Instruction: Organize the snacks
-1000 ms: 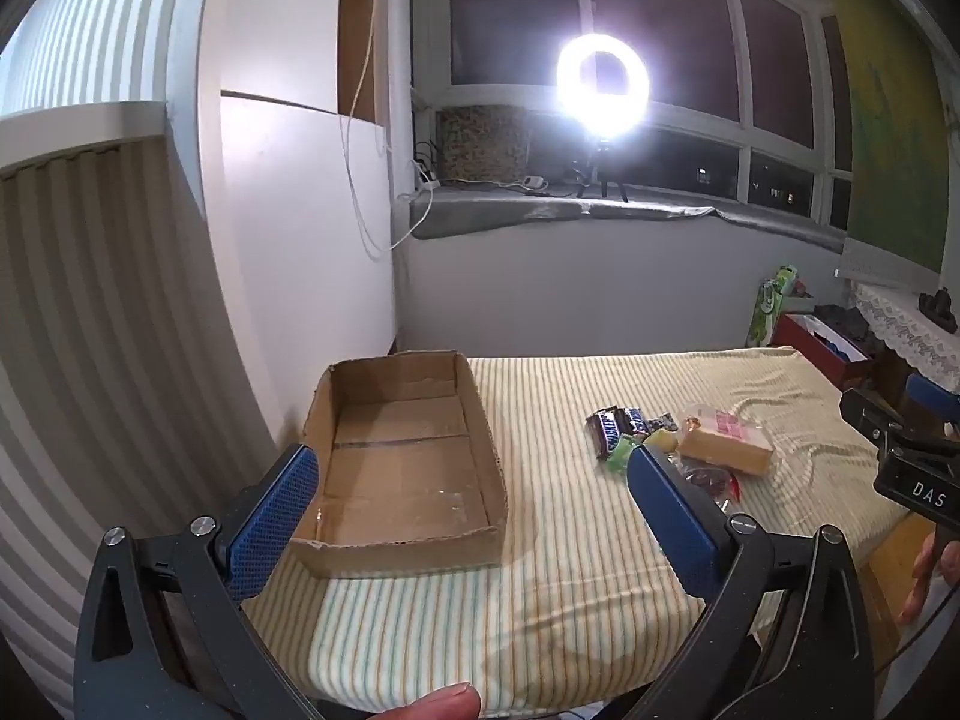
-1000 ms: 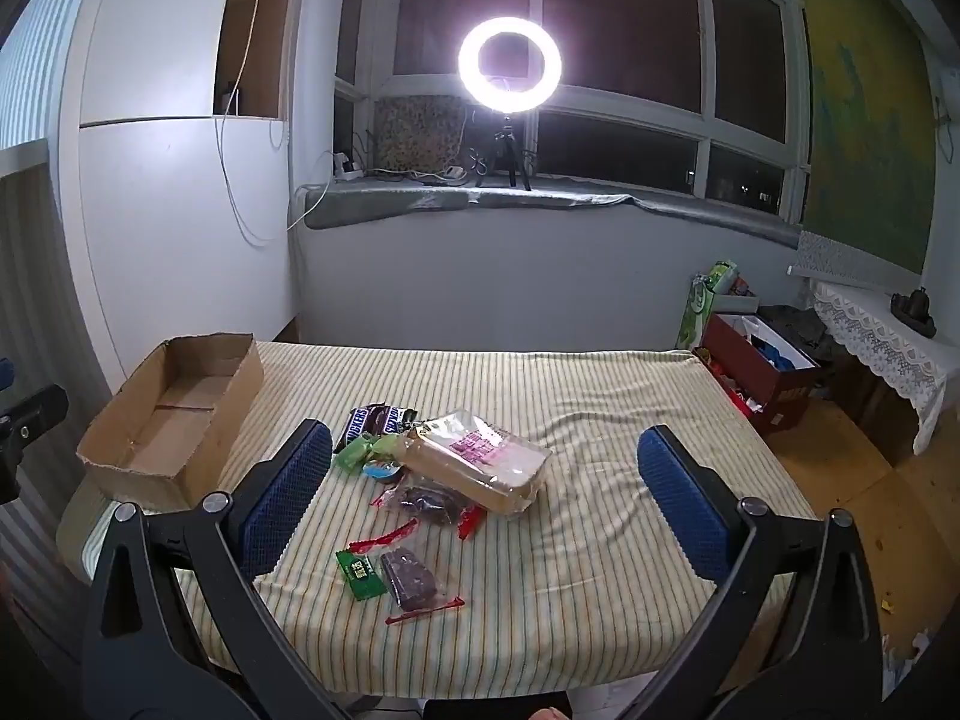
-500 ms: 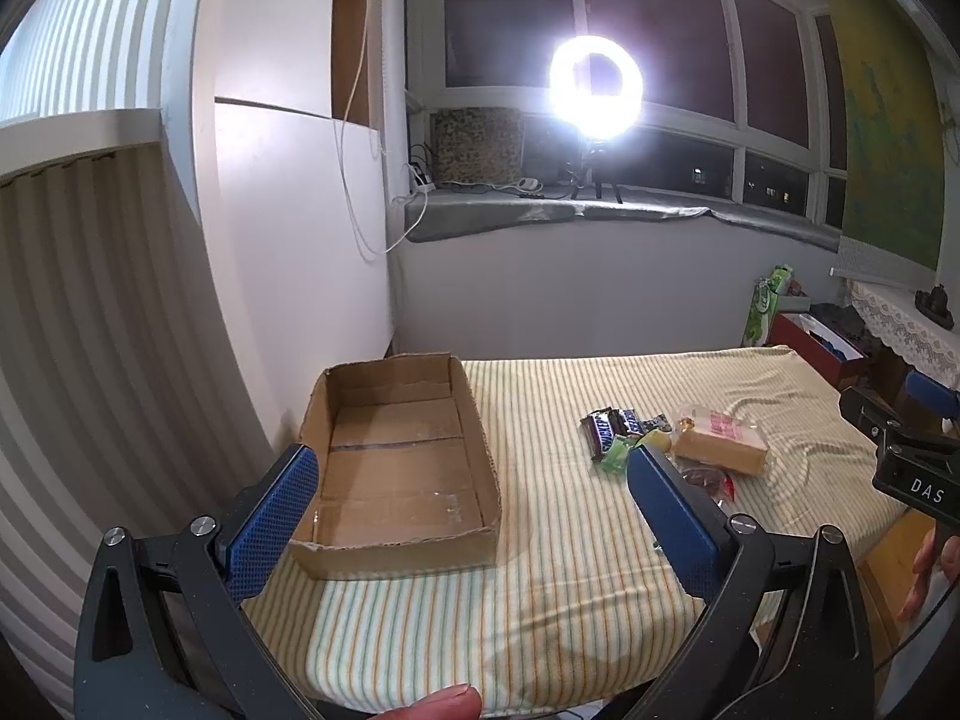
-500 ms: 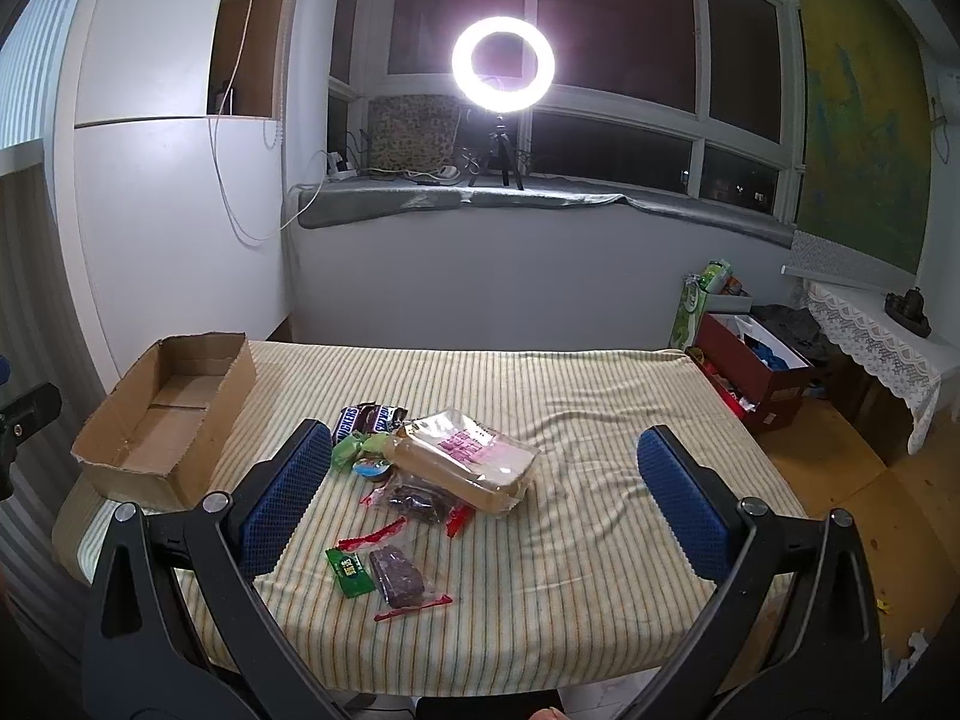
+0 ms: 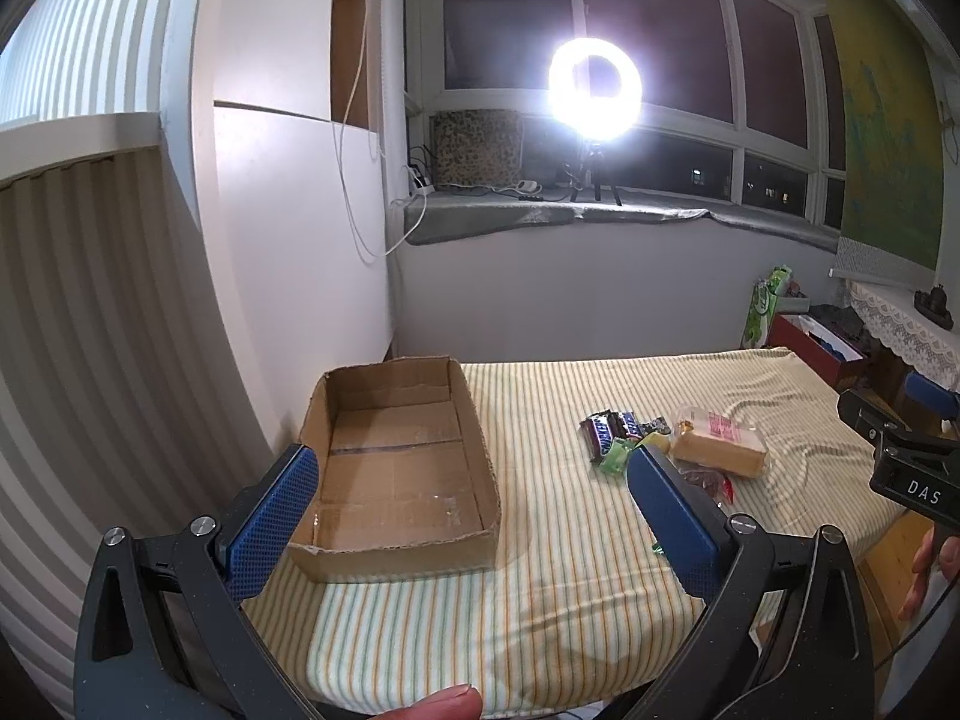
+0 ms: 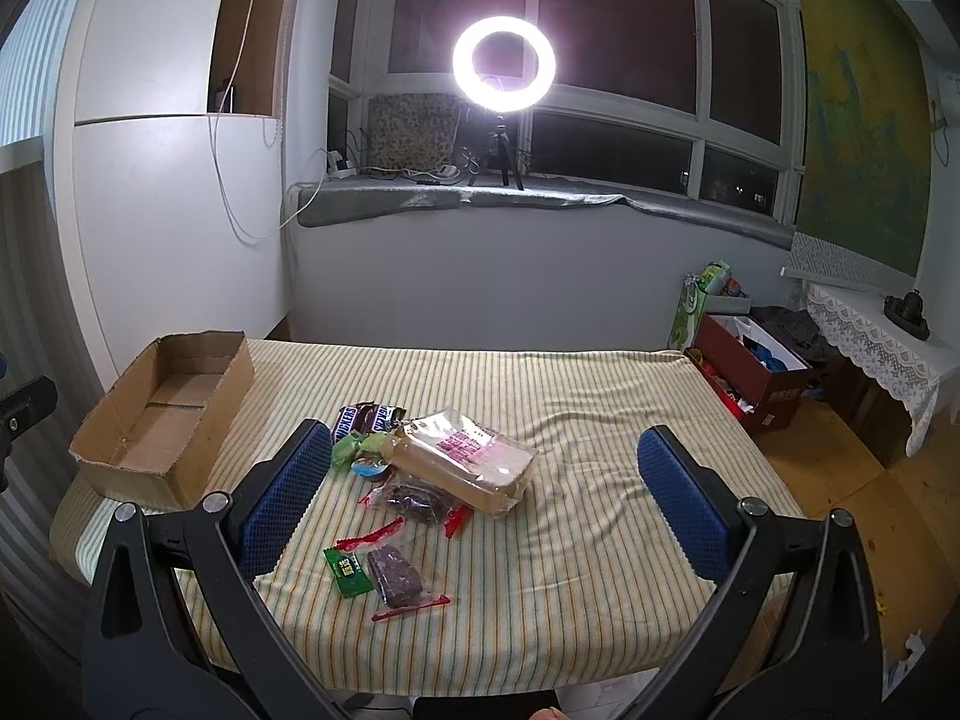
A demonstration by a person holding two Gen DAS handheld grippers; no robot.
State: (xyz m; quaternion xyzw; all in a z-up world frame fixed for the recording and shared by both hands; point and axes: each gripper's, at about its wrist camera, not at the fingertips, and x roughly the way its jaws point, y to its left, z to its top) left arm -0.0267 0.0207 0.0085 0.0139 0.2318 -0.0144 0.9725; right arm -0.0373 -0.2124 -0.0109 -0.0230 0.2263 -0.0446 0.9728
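"SNICKERS" on candy bars point(image 6: 354, 422); "DAS" on right gripper point(image 5: 922, 492).

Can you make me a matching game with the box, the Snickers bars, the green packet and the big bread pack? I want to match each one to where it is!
1 box
2 Snickers bars
3 green packet
4 bread pack

a nearest the camera
b left end of the table, empty
c middle of the pile, biggest
d back of the pile

Pairs: 1-b, 2-d, 3-a, 4-c
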